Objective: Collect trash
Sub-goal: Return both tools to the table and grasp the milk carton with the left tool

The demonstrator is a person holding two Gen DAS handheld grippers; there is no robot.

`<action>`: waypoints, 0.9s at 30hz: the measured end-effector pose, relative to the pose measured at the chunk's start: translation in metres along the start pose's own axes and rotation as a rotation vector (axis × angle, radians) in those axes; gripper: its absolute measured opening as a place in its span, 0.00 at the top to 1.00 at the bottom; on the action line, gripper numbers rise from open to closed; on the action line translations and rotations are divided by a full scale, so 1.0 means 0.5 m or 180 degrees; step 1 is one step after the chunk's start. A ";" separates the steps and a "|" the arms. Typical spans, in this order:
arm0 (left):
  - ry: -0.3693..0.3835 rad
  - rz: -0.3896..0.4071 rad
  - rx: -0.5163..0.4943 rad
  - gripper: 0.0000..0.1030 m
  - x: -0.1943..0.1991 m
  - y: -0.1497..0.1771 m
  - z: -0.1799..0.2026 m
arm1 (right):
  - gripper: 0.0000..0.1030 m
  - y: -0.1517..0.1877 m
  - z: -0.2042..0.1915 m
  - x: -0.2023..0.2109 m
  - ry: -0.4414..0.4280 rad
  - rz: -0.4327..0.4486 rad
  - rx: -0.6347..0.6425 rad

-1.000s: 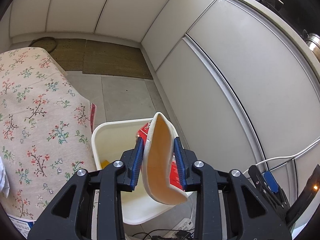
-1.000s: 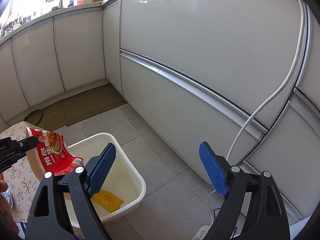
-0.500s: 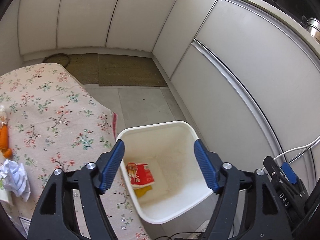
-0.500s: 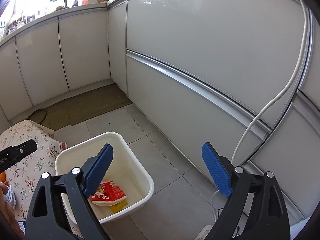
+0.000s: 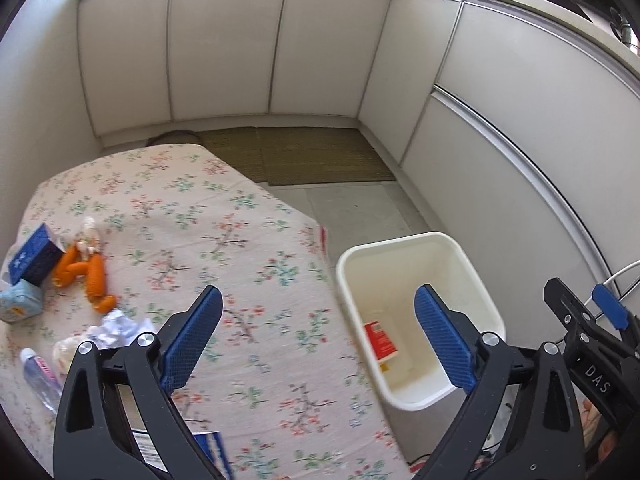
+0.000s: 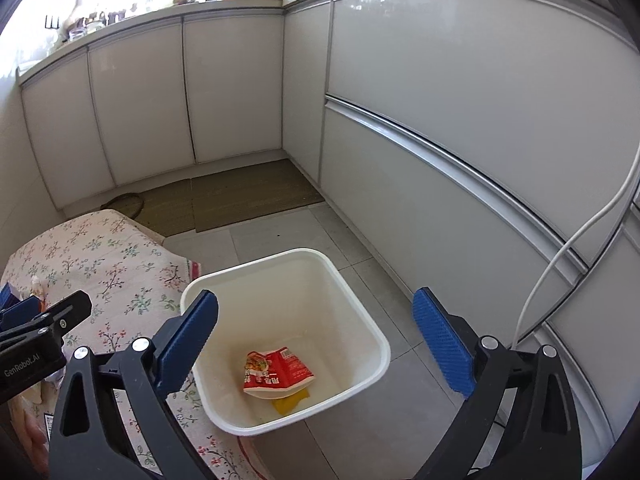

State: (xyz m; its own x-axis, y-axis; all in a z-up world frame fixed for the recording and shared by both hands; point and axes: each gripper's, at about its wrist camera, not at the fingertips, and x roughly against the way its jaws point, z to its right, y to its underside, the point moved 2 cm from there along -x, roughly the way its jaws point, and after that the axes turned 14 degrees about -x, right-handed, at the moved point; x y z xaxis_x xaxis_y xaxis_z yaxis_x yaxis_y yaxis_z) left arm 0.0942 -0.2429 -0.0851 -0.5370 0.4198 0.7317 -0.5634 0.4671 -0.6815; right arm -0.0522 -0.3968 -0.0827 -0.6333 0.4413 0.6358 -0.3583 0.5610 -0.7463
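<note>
Trash already lies in the white bin (image 6: 372,340) on the tiled floor: a crushed red noodle cup (image 6: 276,372) on top of a yellow scrap (image 6: 290,402). Both grippers hang above it, the left gripper (image 5: 318,340) and the right gripper (image 6: 316,344) each with jaws opening wide and nothing between them. Beside the bin, the flowered tablecloth (image 5: 192,232) carries more litter: a crumpled paper ball (image 5: 120,326), orange peel (image 5: 84,274), a blue carton (image 5: 36,258) and a small plastic bottle (image 5: 40,378).

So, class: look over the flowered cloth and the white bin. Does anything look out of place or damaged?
Yes. A crushed red noodle cup lies in the white bin, flattened. On the flowered cloth, crumpled paper and a plastic bottle lie loose.
</note>
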 end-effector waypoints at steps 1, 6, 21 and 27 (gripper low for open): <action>-0.0044 0.0012 -0.0001 0.09 0.008 0.004 -0.012 | 0.08 0.005 -0.017 0.004 -0.0030 0.0005 0.0053; -0.0180 0.0039 0.0087 0.08 0.030 0.024 -0.071 | 0.08 0.027 -0.084 0.018 -0.0129 0.0039 0.0255; -0.0432 -0.0088 0.0561 0.08 0.078 0.082 -0.250 | 0.08 0.080 -0.268 0.033 -0.0437 0.0011 0.0589; -0.0563 -0.0187 0.0796 0.08 0.094 0.117 -0.319 | 0.08 0.101 -0.318 0.034 -0.0559 -0.0061 0.0646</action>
State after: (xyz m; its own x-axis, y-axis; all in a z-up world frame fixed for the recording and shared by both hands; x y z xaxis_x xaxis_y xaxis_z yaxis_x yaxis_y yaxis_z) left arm 0.1364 -0.0716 -0.0881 -0.5874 0.2457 0.7711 -0.7220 0.2713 -0.6365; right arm 0.0284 -0.2496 -0.0780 -0.7281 0.2937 0.6193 -0.4902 0.4084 -0.7700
